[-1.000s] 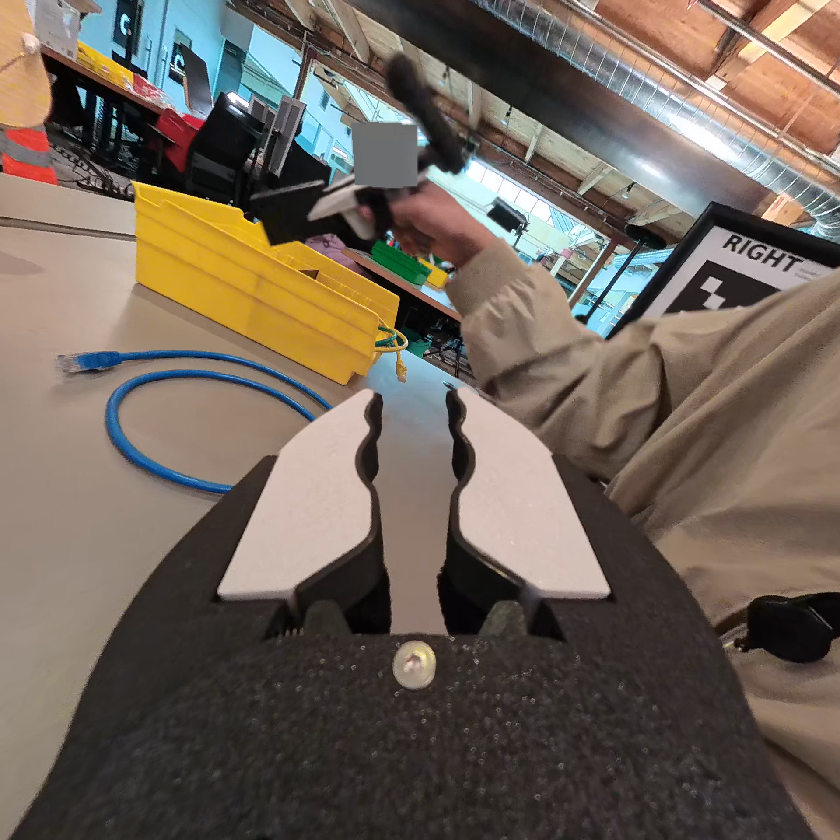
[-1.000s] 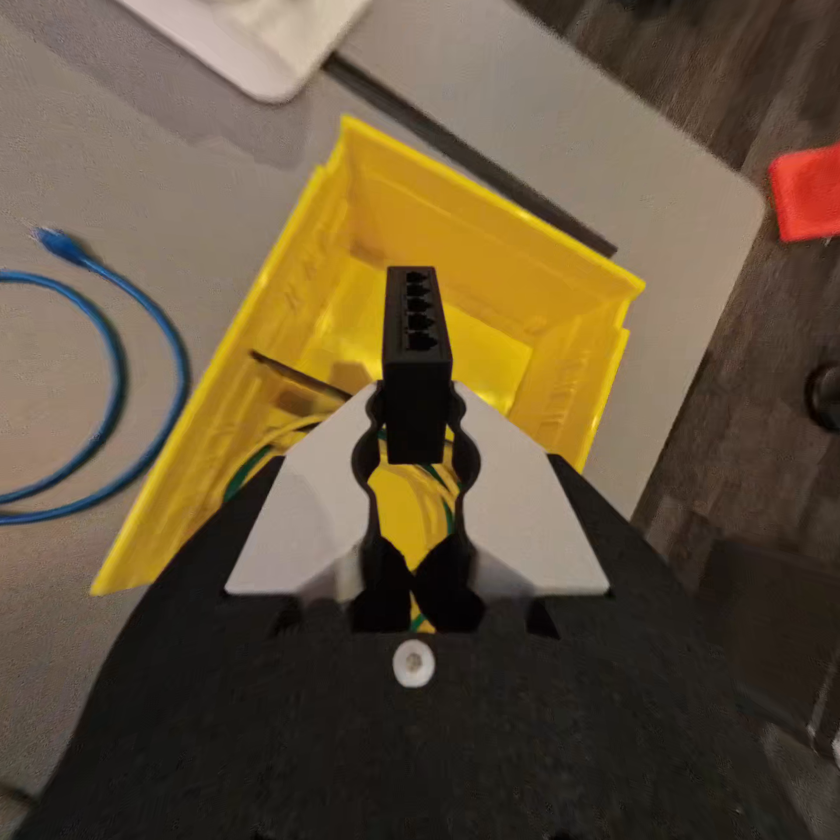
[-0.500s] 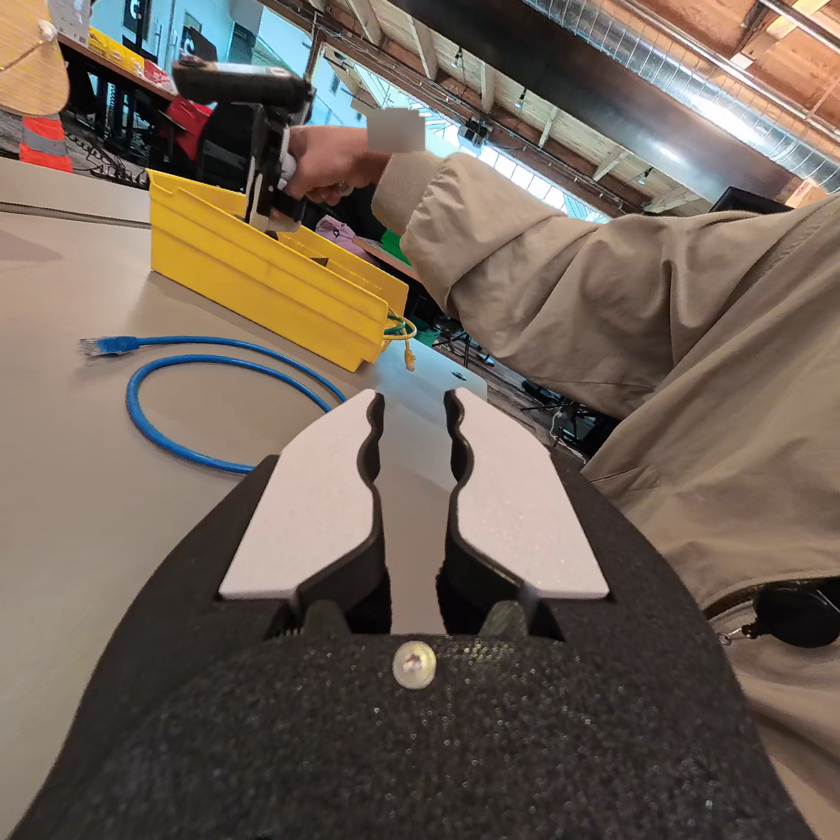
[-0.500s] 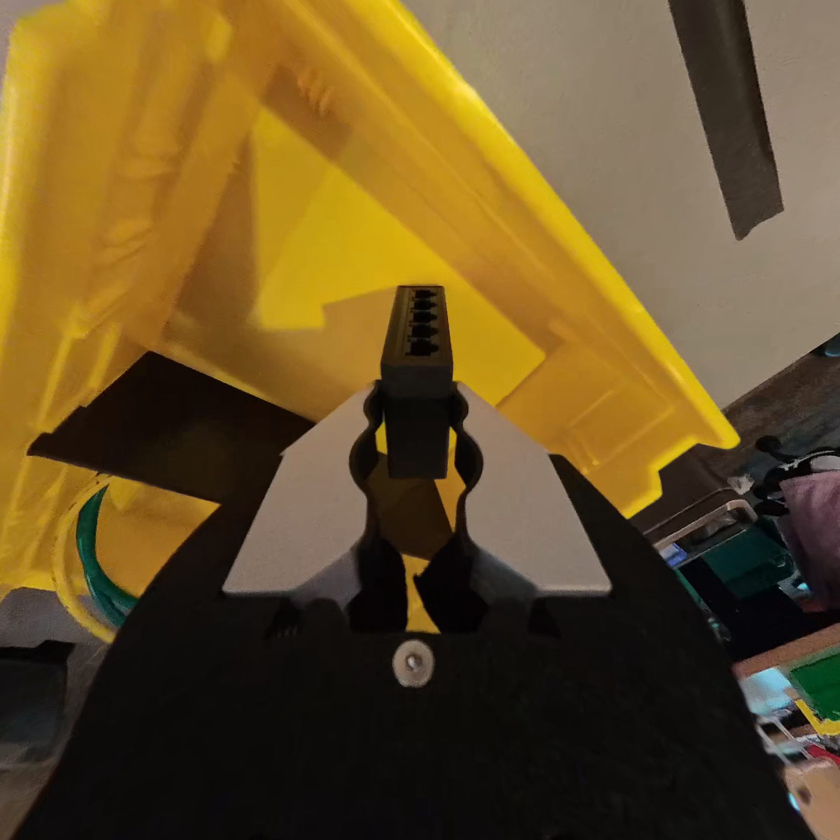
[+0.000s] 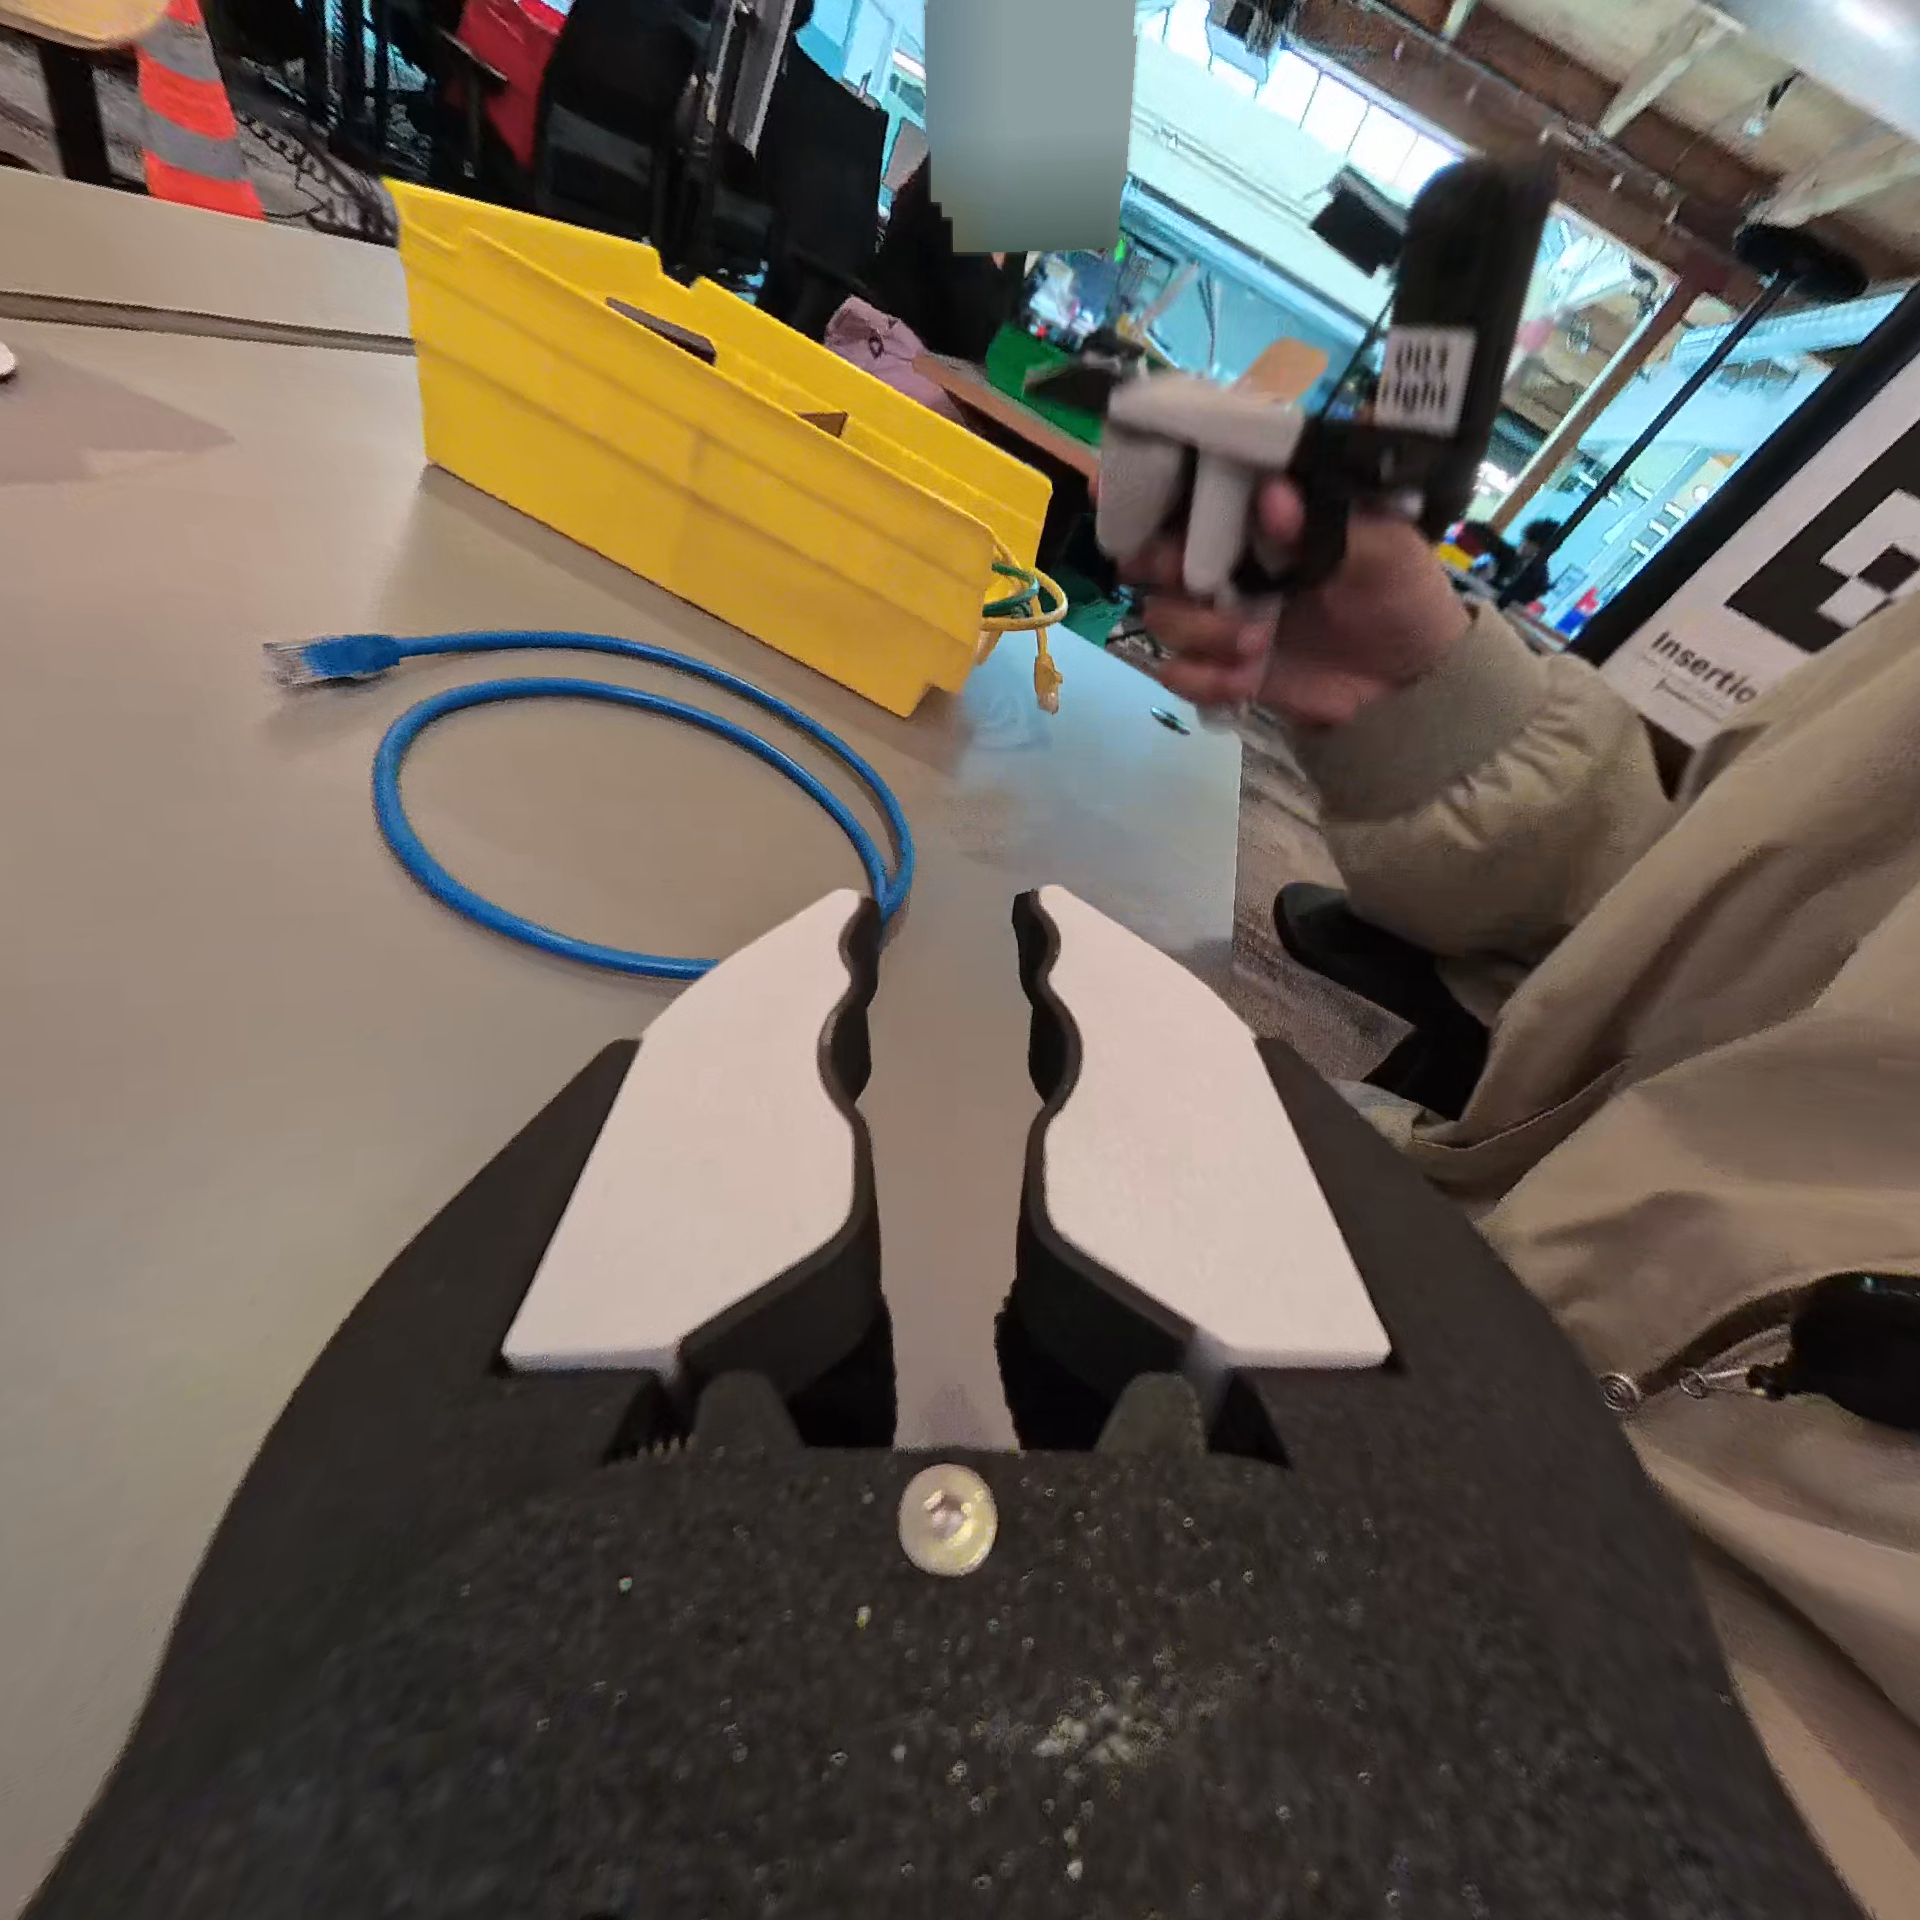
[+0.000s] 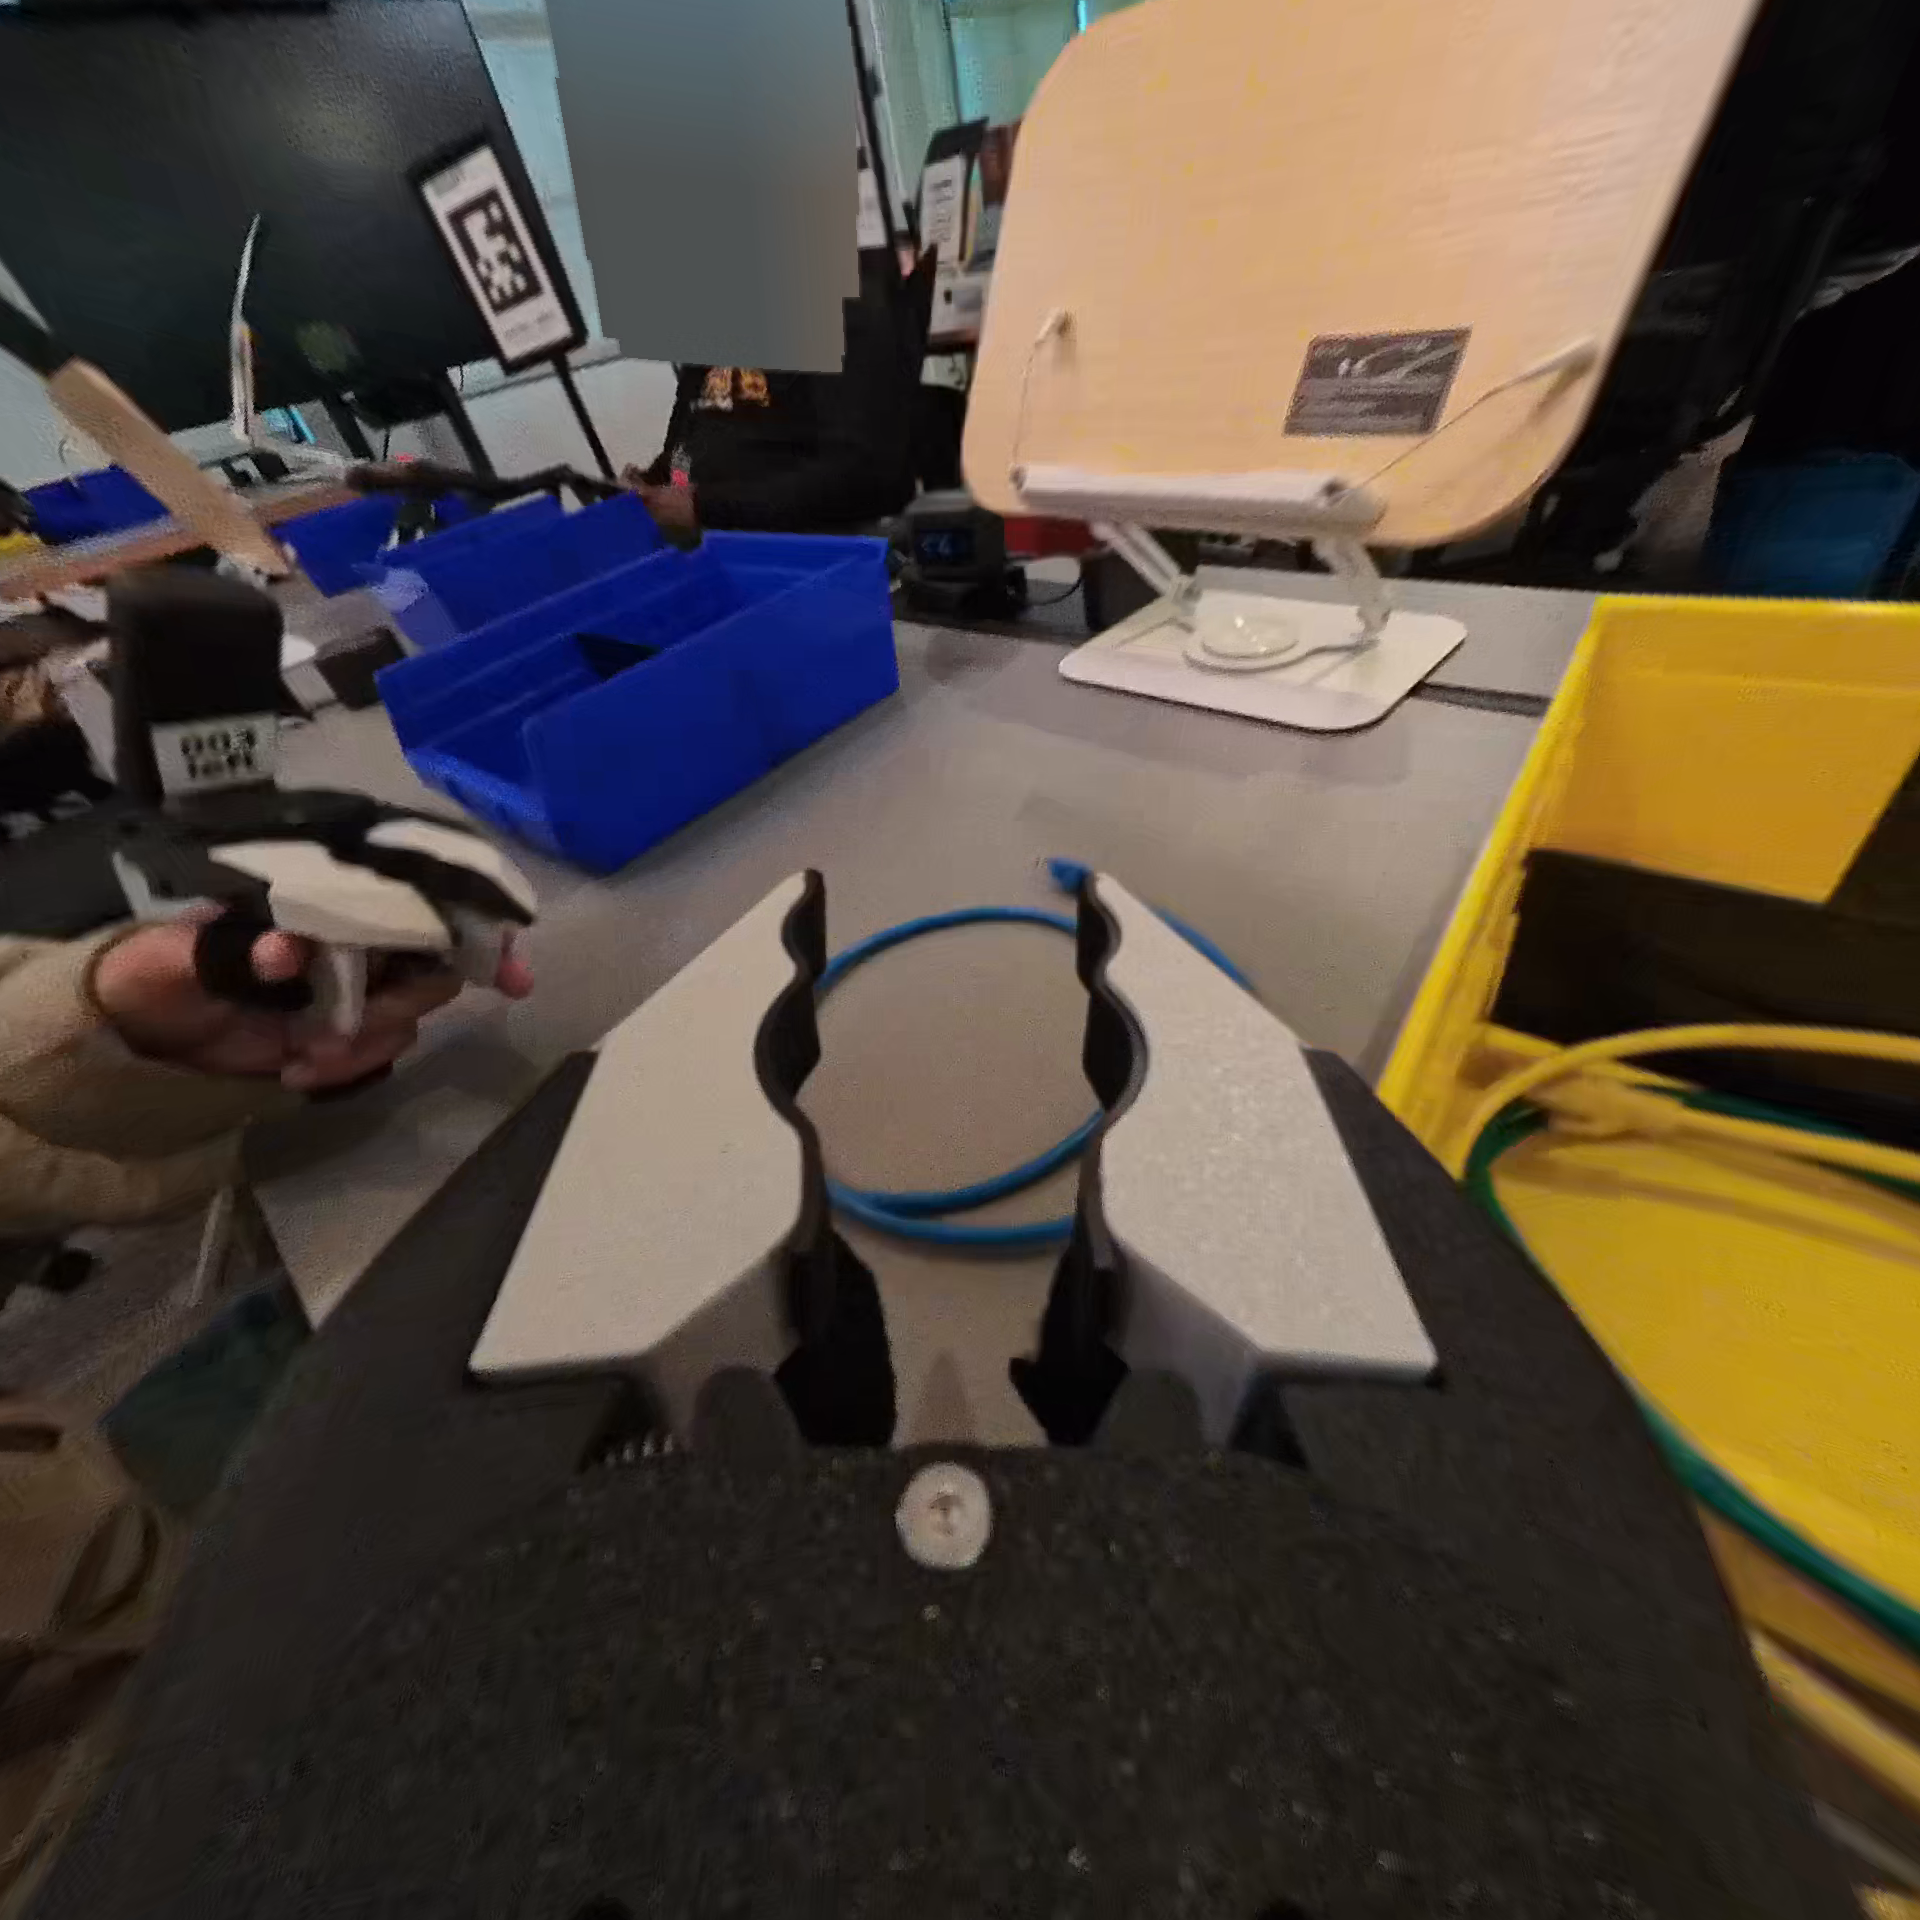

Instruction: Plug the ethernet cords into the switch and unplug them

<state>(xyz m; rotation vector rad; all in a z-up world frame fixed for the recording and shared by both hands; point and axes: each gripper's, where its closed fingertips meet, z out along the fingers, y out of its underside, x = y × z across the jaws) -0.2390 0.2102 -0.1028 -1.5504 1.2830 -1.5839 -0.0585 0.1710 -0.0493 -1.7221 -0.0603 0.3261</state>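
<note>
My left gripper (image 5: 945,904) is open by a narrow gap and empty, low over the grey table (image 5: 208,935). A blue ethernet cord (image 5: 623,790) lies looped just ahead of it, its plug (image 5: 312,660) at far left. My right gripper (image 6: 945,894) is open and empty, with the blue cord (image 6: 935,1216) showing between its fingers. It also shows in the left wrist view (image 5: 1164,551), held in the air right of the yellow bin (image 5: 707,457). The bin (image 6: 1714,727) holds yellow and green cords (image 6: 1662,1091) and a black piece (image 6: 1683,956); I cannot tell if that is the switch.
A blue bin (image 6: 644,707) stands at the far left of the table. A wooden board on a white stand (image 6: 1299,312) is behind the yellow bin. A yellow cord end (image 5: 1044,665) hangs out of the bin's near end. The left gripper (image 6: 488,925) is at left.
The right gripper held the black switch over and then inside the yellow bin; now it is open, empty and drawn back beside the bin. The left gripper has tilted down a little.
</note>
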